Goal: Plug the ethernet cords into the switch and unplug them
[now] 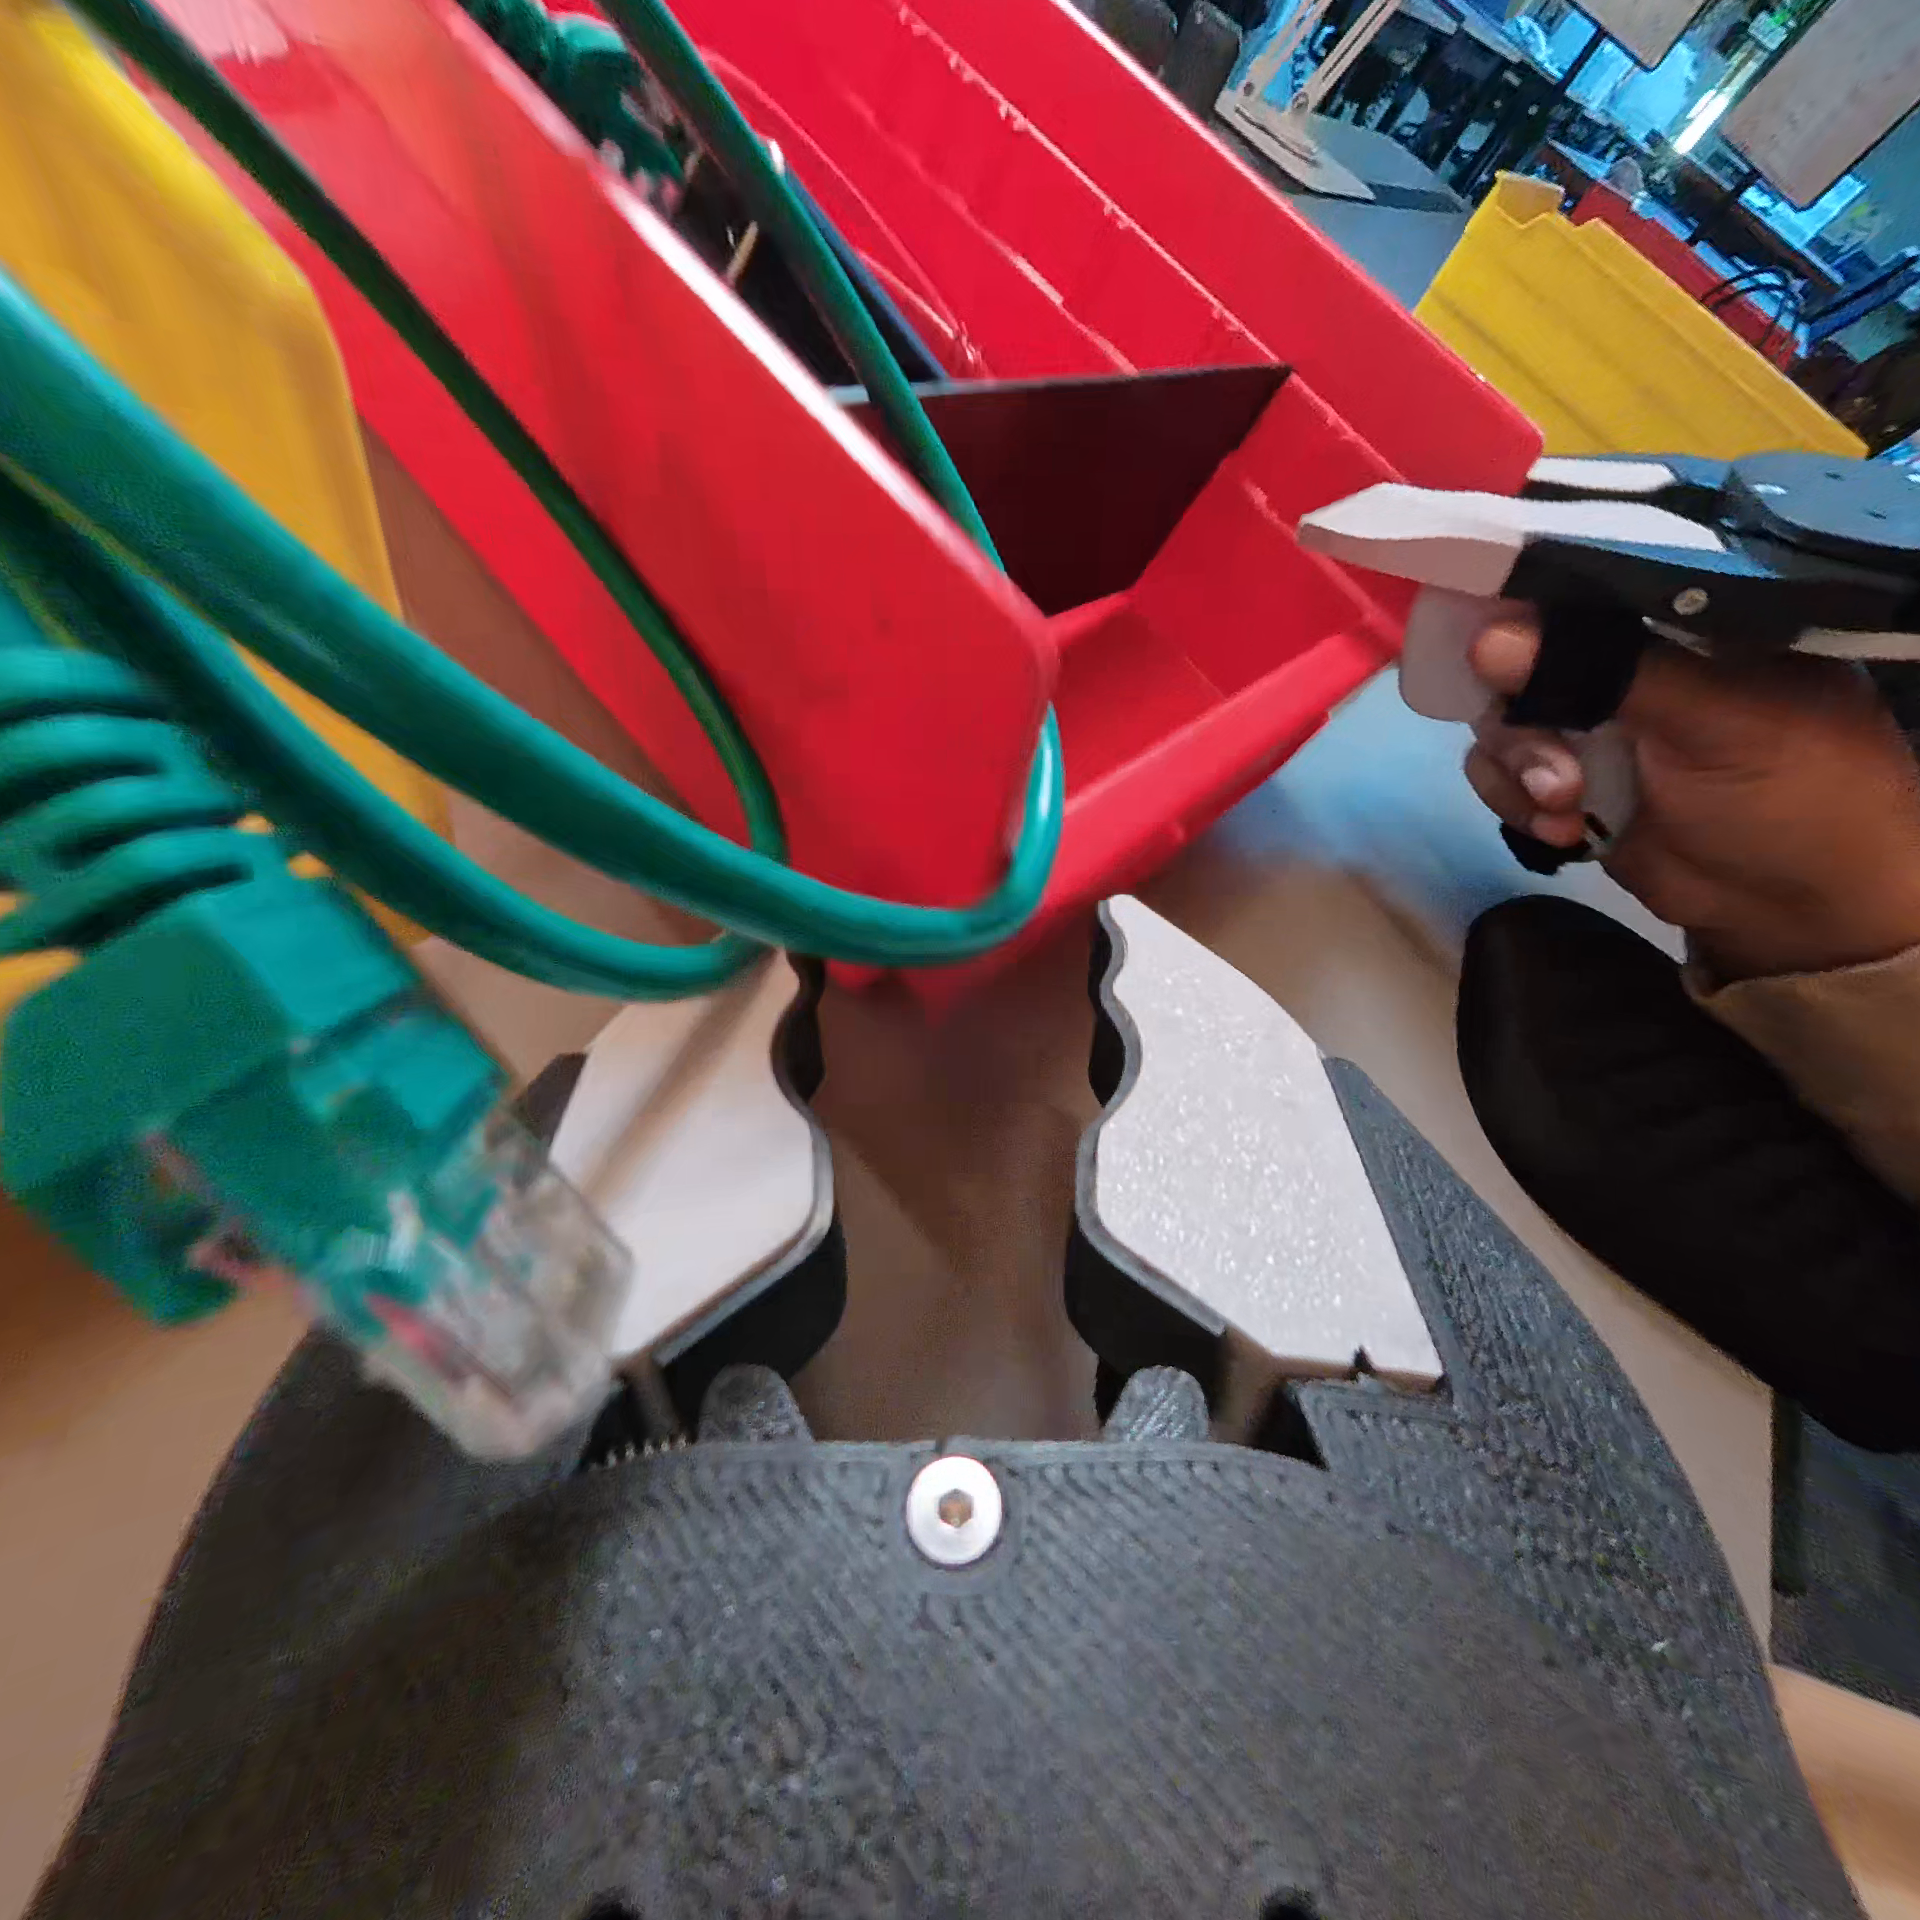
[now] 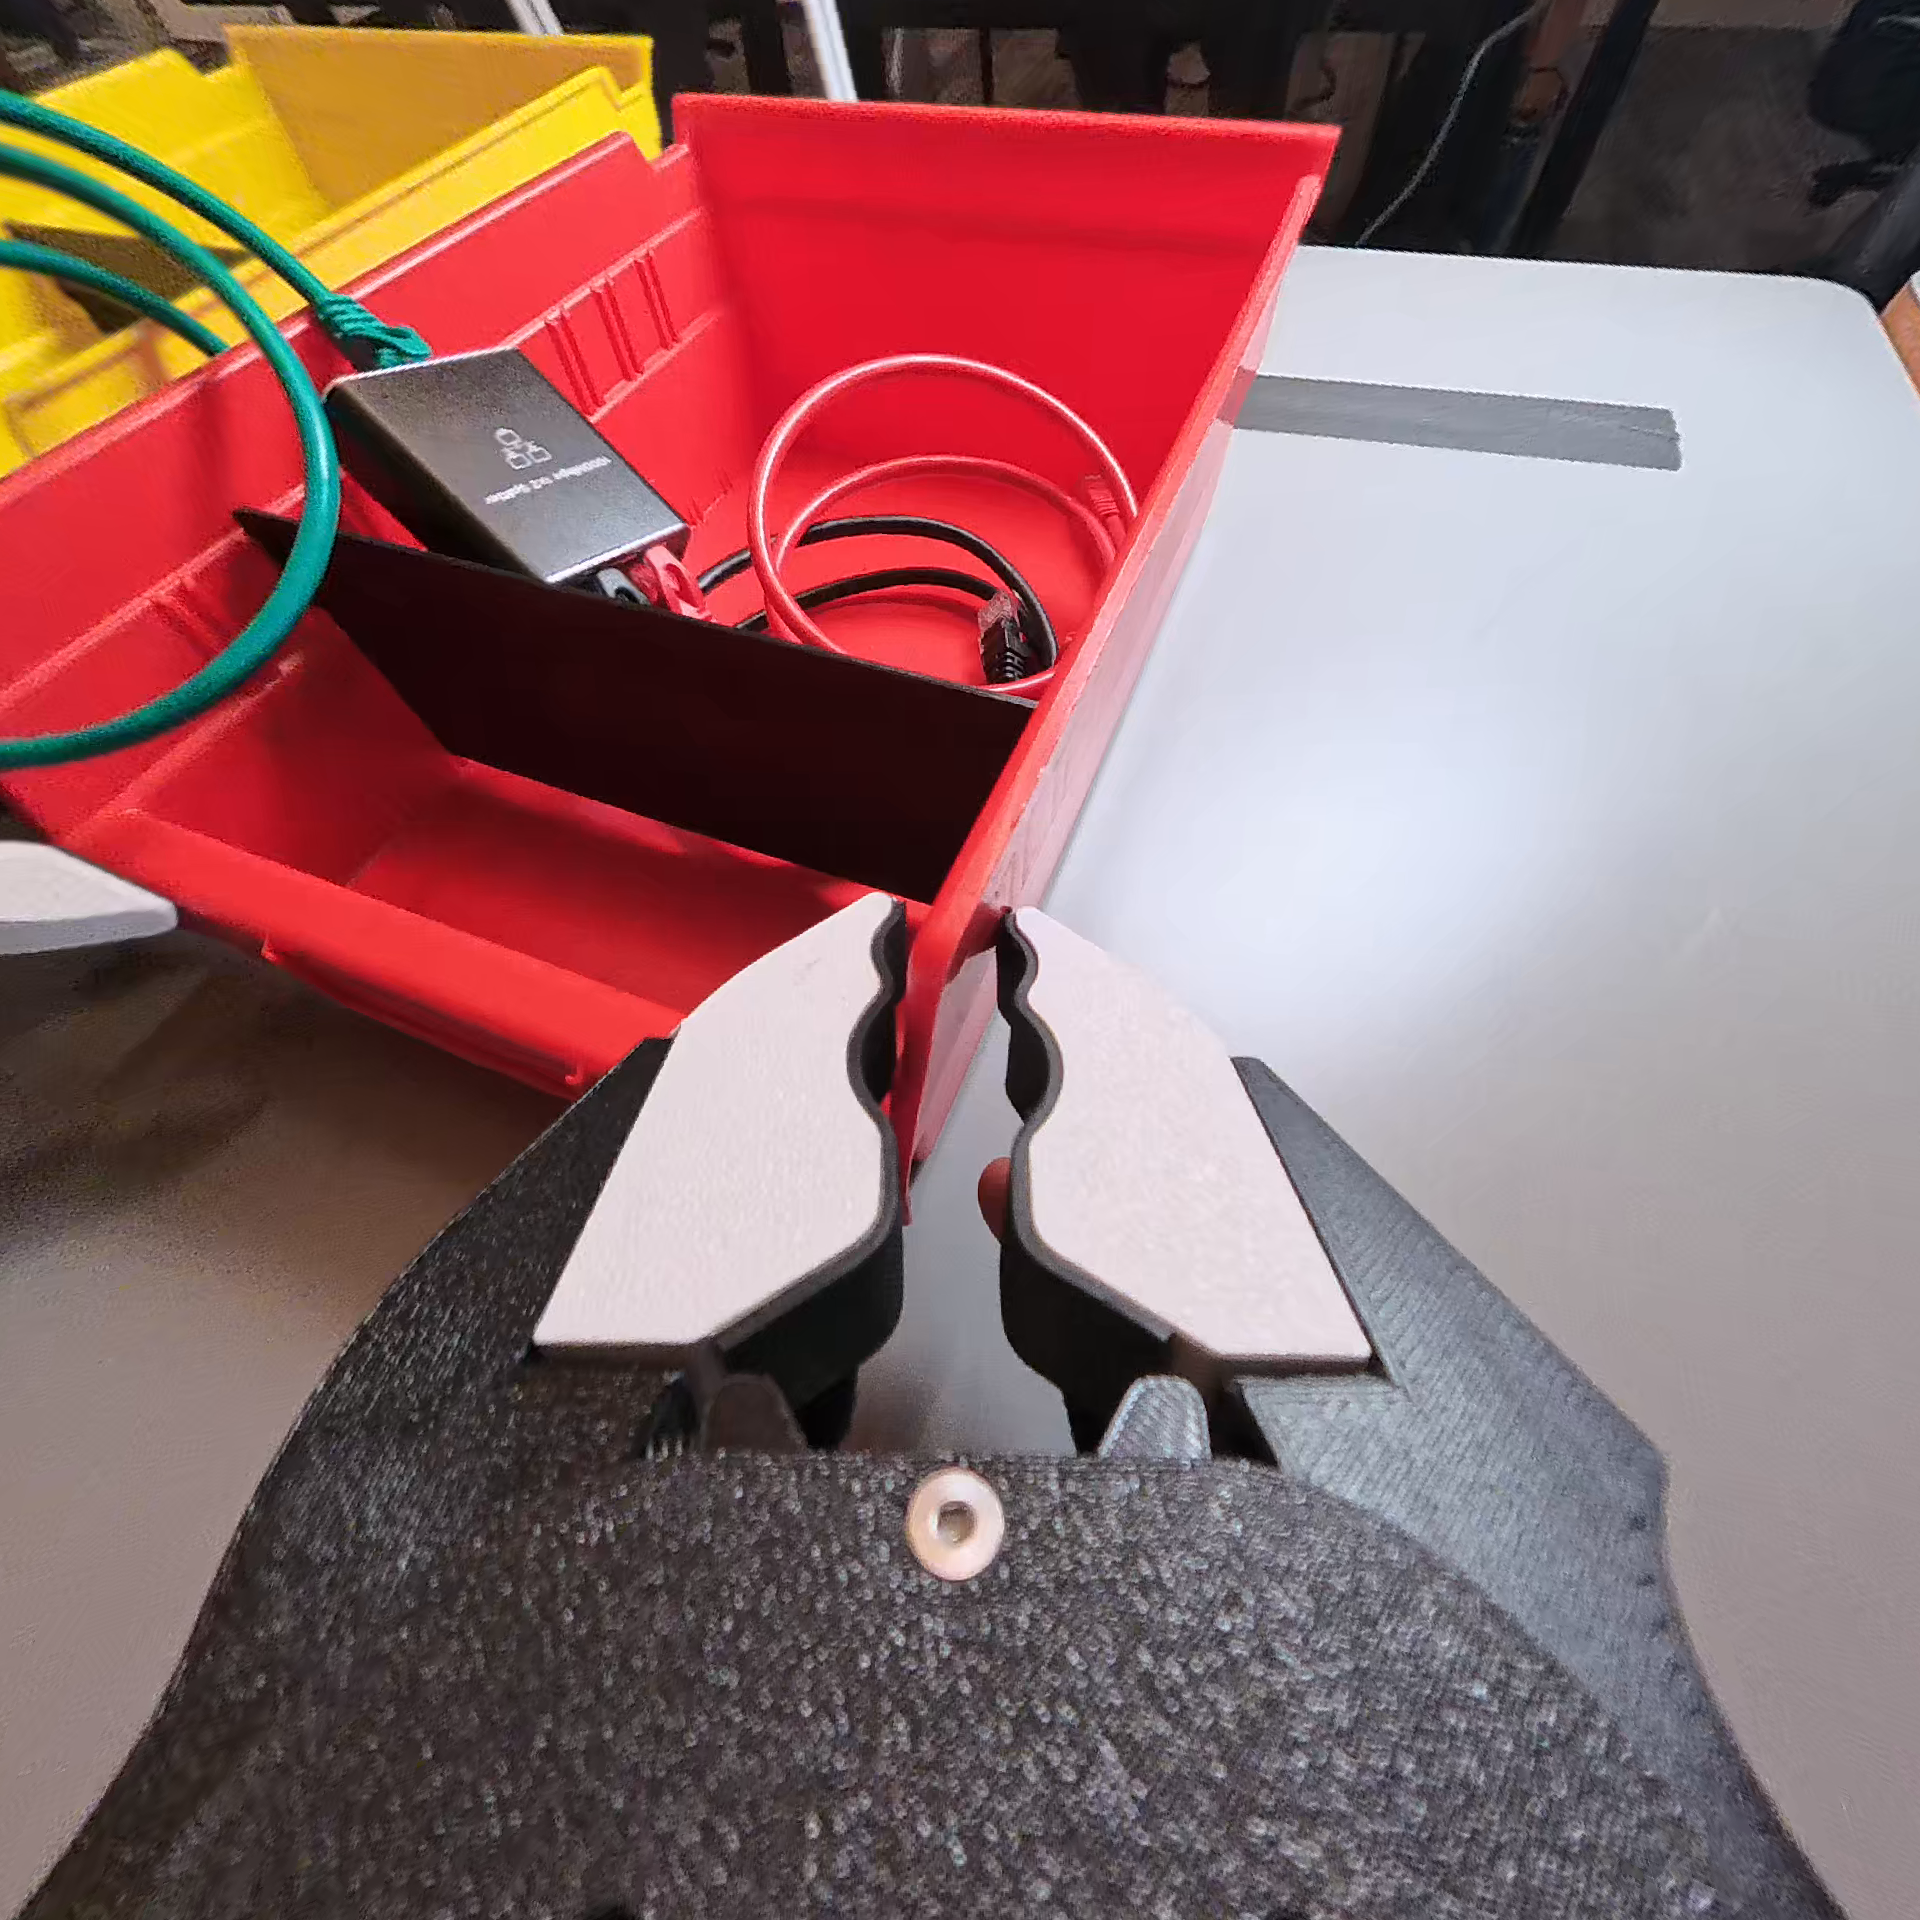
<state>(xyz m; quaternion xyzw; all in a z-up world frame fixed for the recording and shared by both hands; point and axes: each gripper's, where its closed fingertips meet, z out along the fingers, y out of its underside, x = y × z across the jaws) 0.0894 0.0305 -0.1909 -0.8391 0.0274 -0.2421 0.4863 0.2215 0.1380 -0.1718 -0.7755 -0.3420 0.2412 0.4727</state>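
Observation:
A red bin (image 2: 987,208) holds a dark grey switch (image 2: 499,468) that leans on a black divider (image 2: 675,727). A green cord (image 2: 312,499) runs from the switch's far end, over the bin's rim and out. Its loose plug (image 1: 447,1247) hangs close to the left wrist camera. A coiled red cord (image 2: 935,374) and a black cord (image 2: 935,540) lie behind the divider. My left gripper (image 1: 951,940) is open at the bin's (image 1: 727,468) near corner, with loops of green cord (image 1: 520,727) just above it. My right gripper (image 2: 951,914) is shut on the bin's right wall.
Yellow bins (image 2: 416,104) stand against the red bin's far side, and another (image 1: 1610,332) shows behind it. A strip of black tape (image 2: 1455,421) lies on the grey table (image 2: 1507,831) to the right. A person's hand (image 1: 1714,790) holds the right gripper (image 1: 1351,540). About 20 cm separates my left fingertips from my right.

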